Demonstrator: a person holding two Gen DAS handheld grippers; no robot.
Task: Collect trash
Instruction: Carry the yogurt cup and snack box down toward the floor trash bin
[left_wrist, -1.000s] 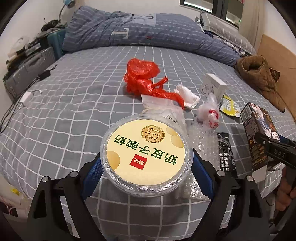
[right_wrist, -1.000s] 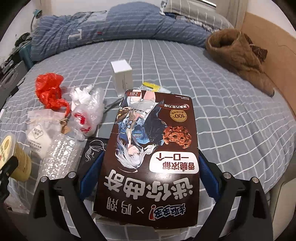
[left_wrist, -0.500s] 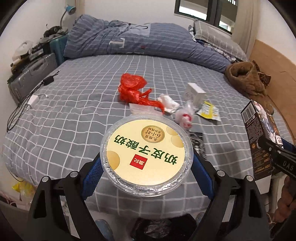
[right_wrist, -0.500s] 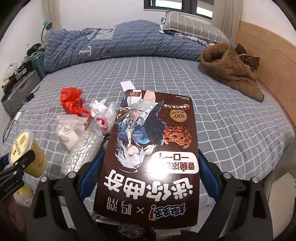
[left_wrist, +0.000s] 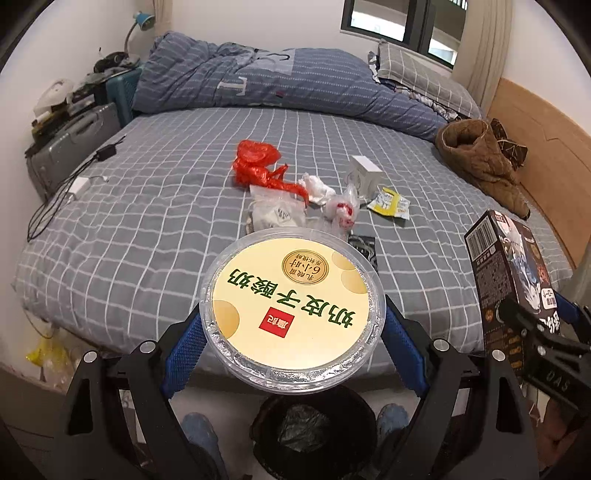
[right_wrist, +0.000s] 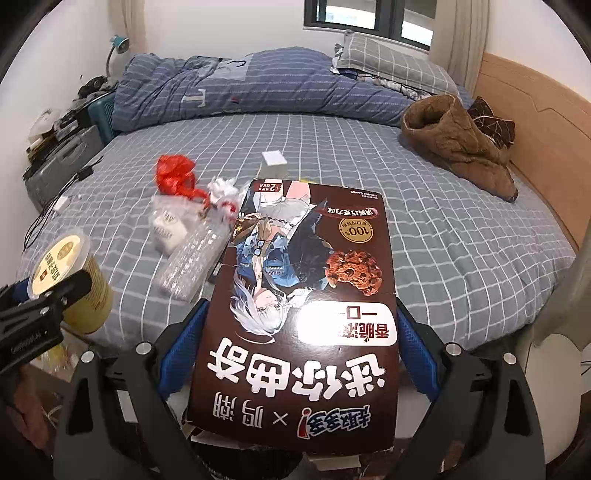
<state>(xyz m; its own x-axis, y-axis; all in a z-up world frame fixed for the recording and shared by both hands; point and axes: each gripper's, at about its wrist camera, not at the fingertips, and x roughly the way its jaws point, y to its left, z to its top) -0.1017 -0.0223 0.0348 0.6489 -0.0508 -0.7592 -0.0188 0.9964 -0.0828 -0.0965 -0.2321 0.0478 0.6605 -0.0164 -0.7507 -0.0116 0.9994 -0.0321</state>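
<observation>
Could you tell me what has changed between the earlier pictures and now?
Both hand-held grippers have pulled back and up from the bed; a black bin now shows below the left one. Unchanged: left grips the yogurt tub, right the cookie box; other trash stays put.

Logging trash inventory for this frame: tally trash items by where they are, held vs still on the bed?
Held in grippers: 2 (yogurt tub, cookie box)
Plastic bags on bed: 3 (red bag, clear zip bag, white-red bag)
Bubble wrap: 1
White box: 1
Yellow wrapper: 1
Crumpled tissue: 1
Black packet: 1
Total: 10
</observation>
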